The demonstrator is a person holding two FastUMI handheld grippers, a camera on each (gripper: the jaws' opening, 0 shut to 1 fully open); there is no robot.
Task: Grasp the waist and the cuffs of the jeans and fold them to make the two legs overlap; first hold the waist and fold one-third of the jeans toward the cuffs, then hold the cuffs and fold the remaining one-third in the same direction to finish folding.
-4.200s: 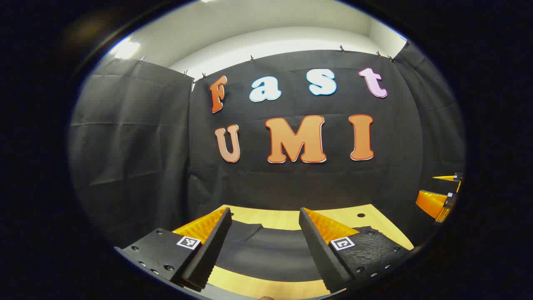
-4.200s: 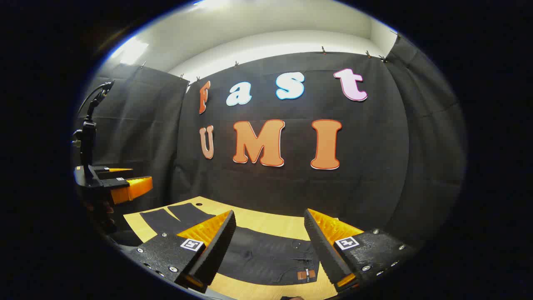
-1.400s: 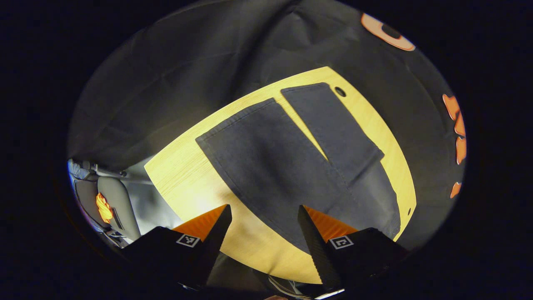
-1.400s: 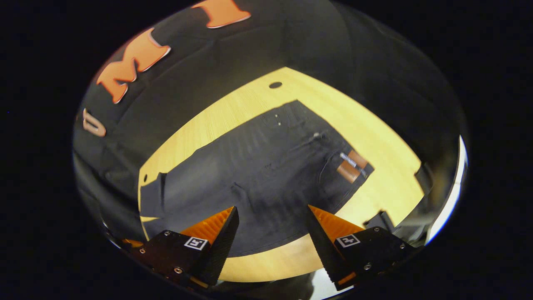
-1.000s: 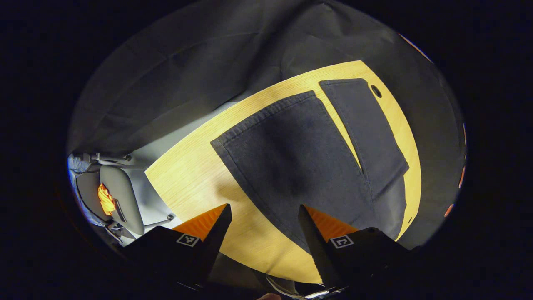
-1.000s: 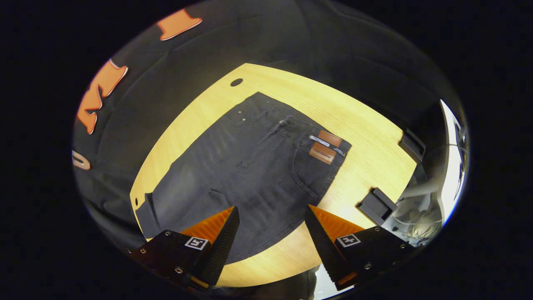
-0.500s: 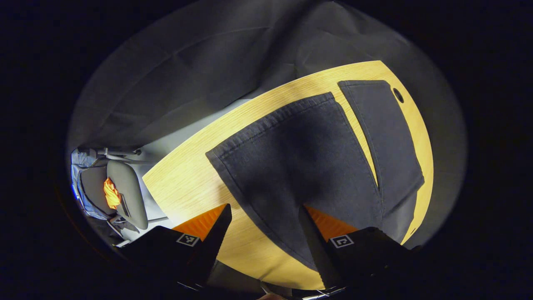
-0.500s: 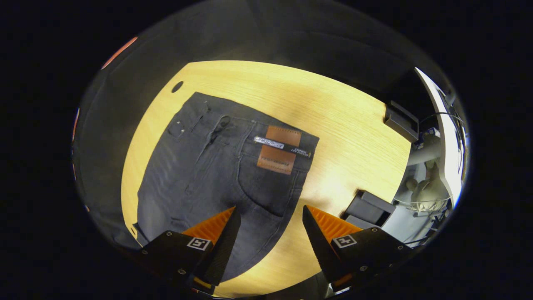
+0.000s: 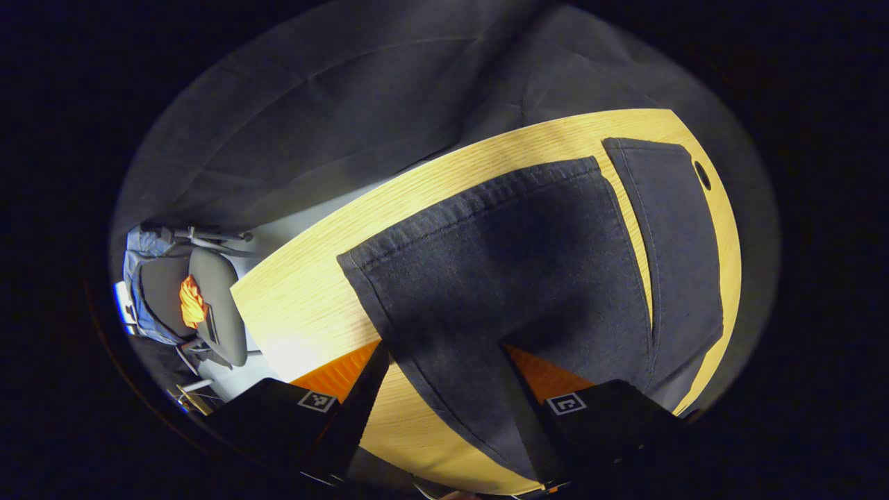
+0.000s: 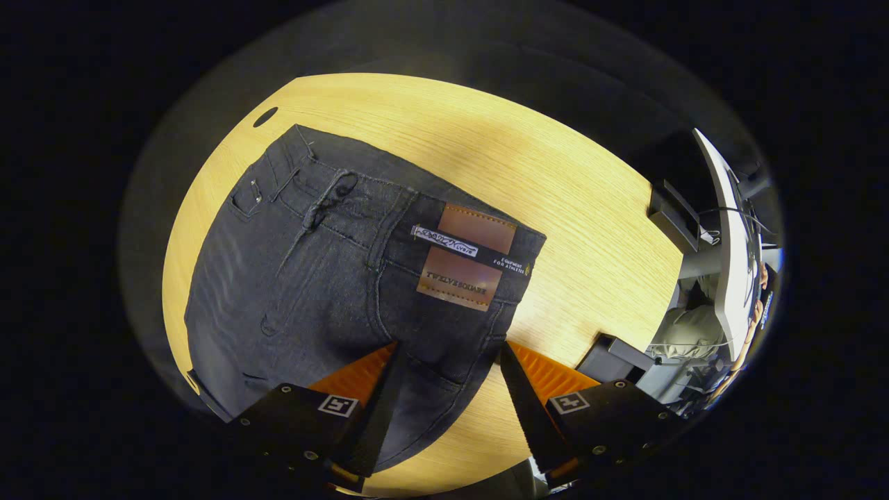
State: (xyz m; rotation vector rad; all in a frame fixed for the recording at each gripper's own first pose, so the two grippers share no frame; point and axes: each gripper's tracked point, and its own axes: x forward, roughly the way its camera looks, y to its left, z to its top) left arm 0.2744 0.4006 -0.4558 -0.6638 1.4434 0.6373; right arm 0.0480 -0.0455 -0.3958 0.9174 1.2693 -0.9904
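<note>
Wooden table (image 10: pixel 590 208) bears jeans (image 10: pixel 333 278) between both grippers' spread fingers (image 10: pixel 517 396).

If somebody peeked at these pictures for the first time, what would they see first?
Probably the dark jeans spread flat on the yellow wooden table. In the right gripper view a brown leather patch stands out at the waist. In the left gripper view the two leg cuffs lie side by side, the near one just ahead of the left gripper, its jaws open.
</note>
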